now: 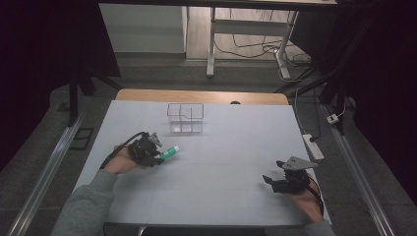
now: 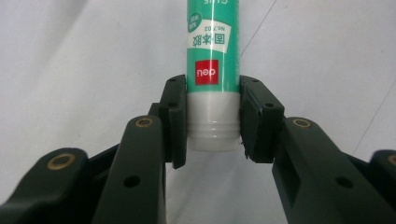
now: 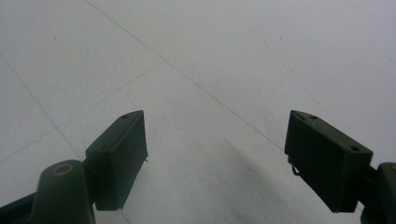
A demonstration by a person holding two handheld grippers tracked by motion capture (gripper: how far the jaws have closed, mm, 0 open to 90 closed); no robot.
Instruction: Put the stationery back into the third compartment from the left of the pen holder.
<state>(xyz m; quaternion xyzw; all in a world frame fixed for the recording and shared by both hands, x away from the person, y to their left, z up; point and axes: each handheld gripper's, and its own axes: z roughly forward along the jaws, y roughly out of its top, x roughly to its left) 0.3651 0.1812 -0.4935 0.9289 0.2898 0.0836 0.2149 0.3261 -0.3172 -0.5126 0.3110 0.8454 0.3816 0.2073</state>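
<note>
The left hand-held gripper [image 2: 212, 119] is squeezing a glue stick [image 2: 212, 70]. Its two black jaws press on the grey cap end, one on each side. The green body sticks out past the jaws, toward 12 o'clock in the left gripper view.

From the high view, the glue stick [image 1: 170, 152] is at about 9 o'clock on the white tabletop [image 1: 221, 196]. It lies almost flat, low over the tabletop, and I cannot tell if it touches. A clear box with little rooms inside [image 1: 185, 118] stands well apart from it, up at 12 o'clock.

The right hand-held gripper [image 1: 274, 181] waits at about 4 o'clock. Its jaws are wide apart and hold nothing.

What could go wrong? The jaws hold just the smooth round end, so the stick could slip or spin out when it is lifted. The long green part could tip down, because most of it hangs past the jaws. If the stick goes to the clear box, it could bump the thin wall and push the light box away, or miss its little room.
</note>
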